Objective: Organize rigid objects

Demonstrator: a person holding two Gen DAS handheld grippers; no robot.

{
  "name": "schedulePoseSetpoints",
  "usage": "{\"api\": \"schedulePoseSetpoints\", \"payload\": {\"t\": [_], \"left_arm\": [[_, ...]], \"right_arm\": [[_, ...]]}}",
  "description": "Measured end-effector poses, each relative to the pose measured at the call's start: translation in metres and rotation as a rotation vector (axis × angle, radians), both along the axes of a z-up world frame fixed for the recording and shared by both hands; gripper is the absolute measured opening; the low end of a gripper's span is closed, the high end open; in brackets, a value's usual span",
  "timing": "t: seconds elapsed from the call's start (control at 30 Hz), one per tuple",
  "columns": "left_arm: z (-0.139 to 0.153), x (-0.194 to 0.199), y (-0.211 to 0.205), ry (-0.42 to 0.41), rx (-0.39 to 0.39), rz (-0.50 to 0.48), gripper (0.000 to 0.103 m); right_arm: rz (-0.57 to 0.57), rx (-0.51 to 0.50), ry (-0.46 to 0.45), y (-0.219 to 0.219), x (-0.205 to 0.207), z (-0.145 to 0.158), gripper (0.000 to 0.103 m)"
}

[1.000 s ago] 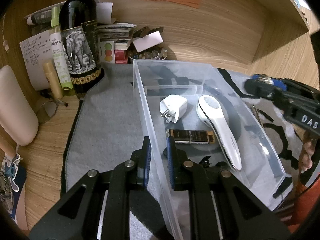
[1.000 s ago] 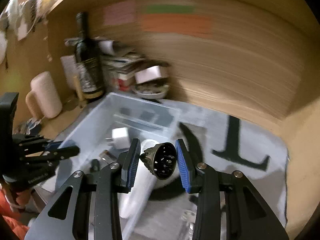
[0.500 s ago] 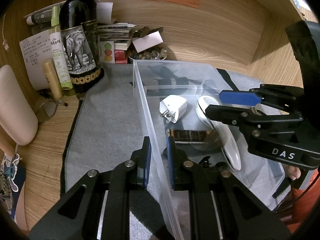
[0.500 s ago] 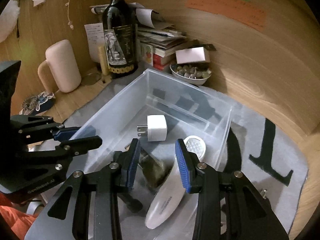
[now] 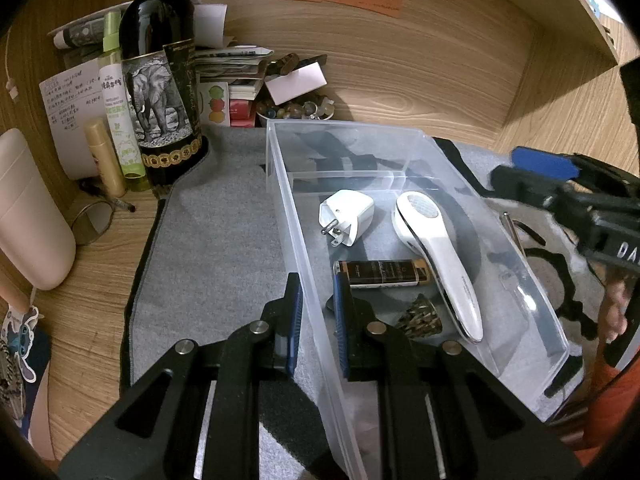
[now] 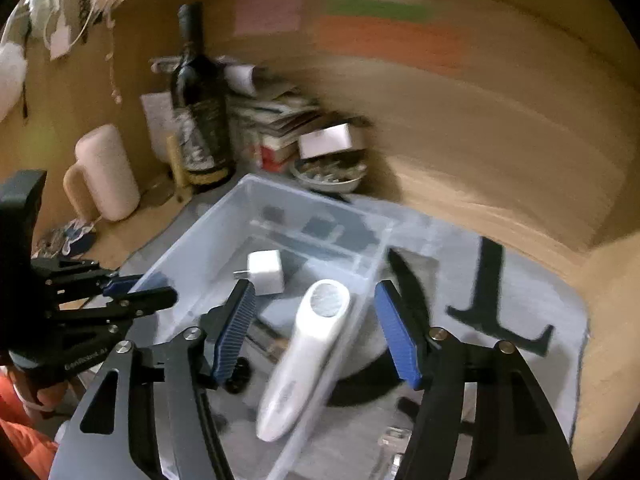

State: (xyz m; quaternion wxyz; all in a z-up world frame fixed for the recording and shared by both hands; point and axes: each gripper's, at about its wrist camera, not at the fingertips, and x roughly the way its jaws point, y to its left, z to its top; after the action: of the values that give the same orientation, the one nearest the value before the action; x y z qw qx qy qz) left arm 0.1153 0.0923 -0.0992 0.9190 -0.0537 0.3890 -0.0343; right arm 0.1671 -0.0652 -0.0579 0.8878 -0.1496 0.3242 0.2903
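A clear plastic bin (image 5: 280, 184) stands on a grey mat. Inside lie a white plug adapter (image 5: 348, 216), a white handheld device (image 5: 436, 252), a dark flat bar (image 5: 380, 274) and a ridged metal piece (image 5: 420, 316). My left gripper (image 5: 316, 284) is shut on the bin's near left wall, one finger on each side. My right gripper (image 6: 316, 296) hovers above the bin's right side with its jaws opening and nothing between them. The device (image 6: 308, 352) and the adapter (image 6: 264, 266) show below it.
A wine bottle (image 5: 160, 80), a green spray bottle (image 5: 116, 108), a stack of papers and a bowl of stones (image 5: 296, 110) crowd the back left corner. A pink cup (image 5: 28, 216) stands at the left. A thin metal rod (image 5: 512, 232) lies right of the bin.
The right gripper carried the ridged metal piece over the bin, let it go inside, then pulled back to the right with wider jaws. The left gripper kept its hold on the wall.
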Motion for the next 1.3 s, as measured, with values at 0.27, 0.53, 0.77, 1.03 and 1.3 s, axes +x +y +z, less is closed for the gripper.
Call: {"api": "schedulePoseSetpoints", "payload": {"t": [0.27, 0.53, 0.77, 1.03, 1.3], "left_arm": [[0.000, 0.000, 0.000, 0.000, 0.000, 0.001, 0.014], [0.000, 0.000, 0.000, 0.000, 0.004, 0.003, 0.014], [-0.001, -0.001, 0.000, 0.006, 0.009, 0.000, 0.014], [-0.002, -0.002, -0.001, 0.008, 0.011, 0.001, 0.014], [-0.002, -0.003, 0.000, 0.007, 0.006, -0.003, 0.014]], "right_arm": [[-0.129, -0.002, -0.040, -0.044, 0.000, 0.007, 0.065], [-0.257, -0.002, 0.062, -0.085, 0.004, -0.025, 0.065], [-0.295, -0.009, 0.176, -0.100, -0.005, -0.061, 0.064], [-0.283, -0.014, 0.277, -0.102, -0.014, -0.086, 0.065], [-0.254, -0.069, 0.227, -0.082, -0.011, -0.089, 0.049]]}}
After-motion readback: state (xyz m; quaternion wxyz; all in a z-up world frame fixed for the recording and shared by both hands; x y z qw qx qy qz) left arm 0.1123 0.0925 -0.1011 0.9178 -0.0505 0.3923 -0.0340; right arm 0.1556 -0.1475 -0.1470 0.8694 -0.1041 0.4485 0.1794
